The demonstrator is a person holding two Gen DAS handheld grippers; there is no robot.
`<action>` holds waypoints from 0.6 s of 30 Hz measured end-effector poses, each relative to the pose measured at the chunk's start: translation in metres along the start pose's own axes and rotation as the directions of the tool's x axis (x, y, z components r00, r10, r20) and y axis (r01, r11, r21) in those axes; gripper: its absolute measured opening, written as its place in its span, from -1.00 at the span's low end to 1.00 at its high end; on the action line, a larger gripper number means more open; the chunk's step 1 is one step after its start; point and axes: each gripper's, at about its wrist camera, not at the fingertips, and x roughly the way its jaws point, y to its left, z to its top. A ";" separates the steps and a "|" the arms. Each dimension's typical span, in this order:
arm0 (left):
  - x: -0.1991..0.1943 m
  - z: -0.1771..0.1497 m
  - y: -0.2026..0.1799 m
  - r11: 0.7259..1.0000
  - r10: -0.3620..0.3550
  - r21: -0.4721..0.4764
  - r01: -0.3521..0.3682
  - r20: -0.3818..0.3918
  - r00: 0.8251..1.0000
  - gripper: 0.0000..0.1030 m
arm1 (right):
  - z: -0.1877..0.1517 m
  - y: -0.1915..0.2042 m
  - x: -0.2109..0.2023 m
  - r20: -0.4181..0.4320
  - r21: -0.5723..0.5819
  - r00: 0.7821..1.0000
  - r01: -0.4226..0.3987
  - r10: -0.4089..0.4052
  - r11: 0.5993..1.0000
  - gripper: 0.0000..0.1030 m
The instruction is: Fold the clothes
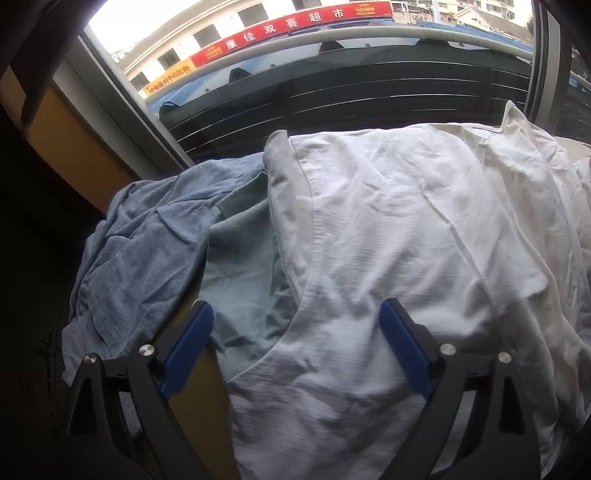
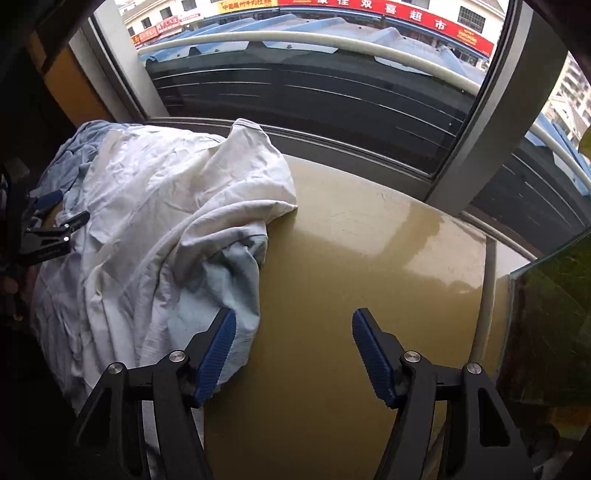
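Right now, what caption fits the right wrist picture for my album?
Open right gripper over a glossy tan table, beside a crumpled white cotton shirt.

An upper-floor room in a town, probably a home: a yellowish tabletop (image 2: 351, 258) stands right against a large window (image 2: 332, 92) with grey frames, and crumpled clothes (image 1: 388, 221) lie heaped on it. Outside run a pale railing (image 1: 369, 35) and blue corrugated roofs (image 2: 314, 31), with a red supermarket sign (image 1: 295, 27) in Chinese characters across the street
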 end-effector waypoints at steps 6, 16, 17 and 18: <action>-0.001 0.000 -0.002 1.000 0.014 -0.004 -0.014 0.004 1.000 0.80 | 0.015 0.006 0.036 -0.035 0.007 0.993 -0.111 0.111 0.994 -0.16; -0.002 -0.004 -0.001 0.999 0.000 -0.051 -0.001 -0.009 1.000 0.77 | 0.019 0.029 0.008 -0.002 -0.197 0.936 0.345 -0.352 0.918 -0.95; -0.004 -0.005 -0.003 0.999 0.004 -0.052 -0.005 -0.006 1.000 0.77 | 0.022 0.021 -0.007 0.030 -0.178 0.903 0.426 -0.428 0.887 -0.95; -0.005 -0.005 -0.006 0.998 0.003 -0.057 -0.003 -0.004 1.000 0.77 | 0.025 0.012 -0.020 0.048 -0.152 0.875 0.483 -0.482 0.862 -0.95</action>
